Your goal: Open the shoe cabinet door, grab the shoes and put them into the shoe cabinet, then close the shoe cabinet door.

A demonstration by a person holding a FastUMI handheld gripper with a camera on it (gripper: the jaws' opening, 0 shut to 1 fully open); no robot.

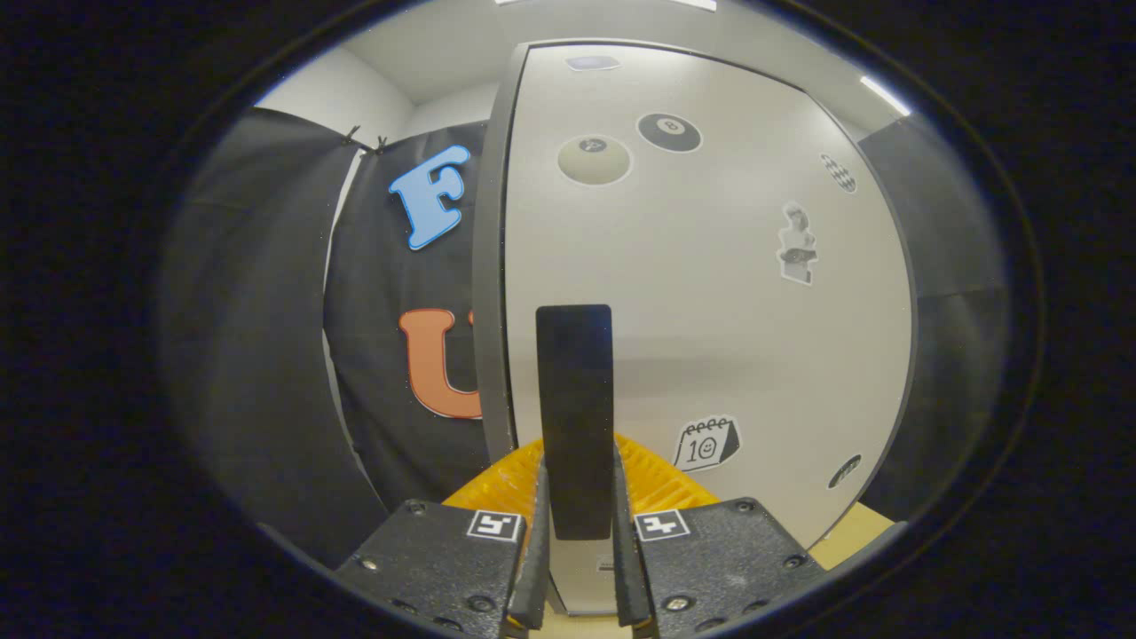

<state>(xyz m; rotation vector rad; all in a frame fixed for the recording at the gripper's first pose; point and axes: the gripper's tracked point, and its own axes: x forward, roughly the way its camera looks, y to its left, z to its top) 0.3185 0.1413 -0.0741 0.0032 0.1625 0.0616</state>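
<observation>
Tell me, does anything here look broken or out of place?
Nothing stands out. The gripper is shut on the door's dark handle, the door looks undamaged, and its stickers lie flat.

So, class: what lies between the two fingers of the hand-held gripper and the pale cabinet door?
In the gripper view, the door's tall black bar handle stands between the hand-held gripper fingers, which close on it against the pale grey stickered cabinet door.

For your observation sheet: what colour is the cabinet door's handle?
Black; the handle shows best in the gripper view, between the tongs.
</observation>
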